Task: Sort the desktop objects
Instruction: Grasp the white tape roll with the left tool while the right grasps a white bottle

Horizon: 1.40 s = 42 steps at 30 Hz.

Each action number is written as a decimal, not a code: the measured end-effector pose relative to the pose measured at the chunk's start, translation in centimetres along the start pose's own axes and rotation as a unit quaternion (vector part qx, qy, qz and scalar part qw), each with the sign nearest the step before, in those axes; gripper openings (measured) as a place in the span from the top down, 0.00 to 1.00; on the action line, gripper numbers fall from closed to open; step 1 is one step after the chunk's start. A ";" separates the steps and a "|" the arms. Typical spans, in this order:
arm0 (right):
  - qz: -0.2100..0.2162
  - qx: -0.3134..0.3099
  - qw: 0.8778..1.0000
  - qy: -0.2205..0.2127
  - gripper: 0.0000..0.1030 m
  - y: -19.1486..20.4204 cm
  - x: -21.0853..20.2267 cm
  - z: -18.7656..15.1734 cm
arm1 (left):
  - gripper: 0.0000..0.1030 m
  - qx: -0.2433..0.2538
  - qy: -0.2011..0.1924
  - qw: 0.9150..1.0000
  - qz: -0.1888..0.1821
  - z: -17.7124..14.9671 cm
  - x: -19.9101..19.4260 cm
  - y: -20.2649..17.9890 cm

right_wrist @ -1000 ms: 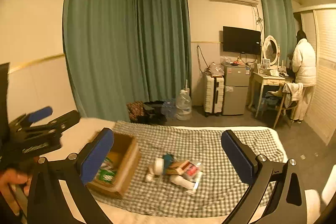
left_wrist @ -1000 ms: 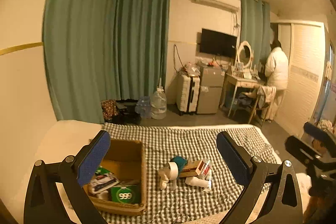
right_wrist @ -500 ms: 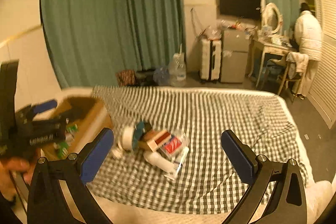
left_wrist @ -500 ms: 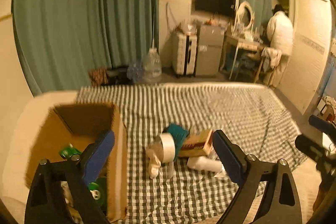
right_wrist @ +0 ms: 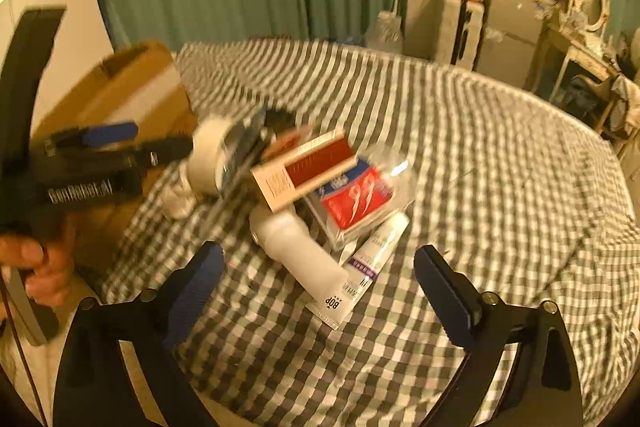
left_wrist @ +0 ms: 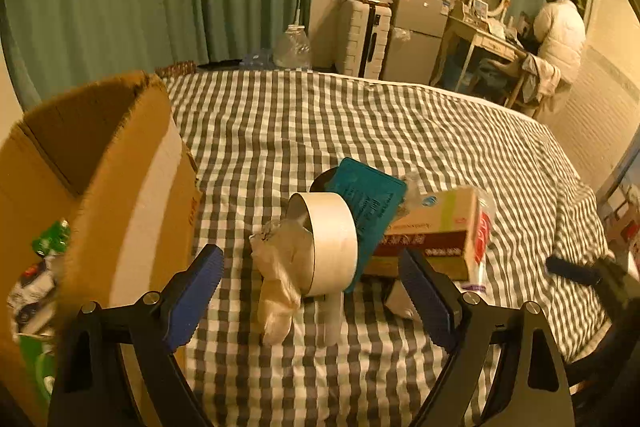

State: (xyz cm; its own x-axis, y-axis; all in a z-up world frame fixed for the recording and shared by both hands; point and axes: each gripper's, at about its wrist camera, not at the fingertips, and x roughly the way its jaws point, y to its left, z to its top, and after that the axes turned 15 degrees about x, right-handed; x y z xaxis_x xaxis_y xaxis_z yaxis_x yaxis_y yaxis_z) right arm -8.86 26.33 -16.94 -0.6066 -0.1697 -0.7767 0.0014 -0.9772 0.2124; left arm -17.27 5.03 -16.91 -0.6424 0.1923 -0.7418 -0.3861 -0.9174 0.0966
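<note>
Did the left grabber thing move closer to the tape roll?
Yes. The left gripper has come down toward the checked cloth; the tape roll now sits just beyond its closing, empty jaws, beside the cardboard box.

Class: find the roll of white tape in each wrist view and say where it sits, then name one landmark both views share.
Left wrist view: the roll of white tape stands on edge at centre, just beyond the open left tongs.
Right wrist view: the tape is left of centre, blurred, beside the left tongs.
Shared landmark: the cardboard box left of the pile.
</note>
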 end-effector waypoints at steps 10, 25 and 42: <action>0.002 -0.026 0.998 0.060 0.14 0.5 4.6 -0.6 | 0.43 0.012 0.025 1.000 -0.002 -0.2 4.4 -0.1; -0.005 -0.038 0.997 0.073 0.67 1.9 3.7 -2.3 | 0.72 0.042 -0.021 0.997 -0.054 0.5 -0.9 -0.7; 0.013 0.039 0.999 -0.003 0.69 3.4 -4.1 -2.4 | 0.72 0.039 -0.069 0.995 -0.055 3.3 -9.1 0.7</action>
State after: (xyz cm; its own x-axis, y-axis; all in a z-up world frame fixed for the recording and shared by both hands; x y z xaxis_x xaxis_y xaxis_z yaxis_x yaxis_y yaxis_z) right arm -4.45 23.38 -14.39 -0.6114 -0.1947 -0.7670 -0.0439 -0.9594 0.2785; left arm -13.87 3.75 -7.94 -0.6762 0.3401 -0.6535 -0.5052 -0.8597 0.0753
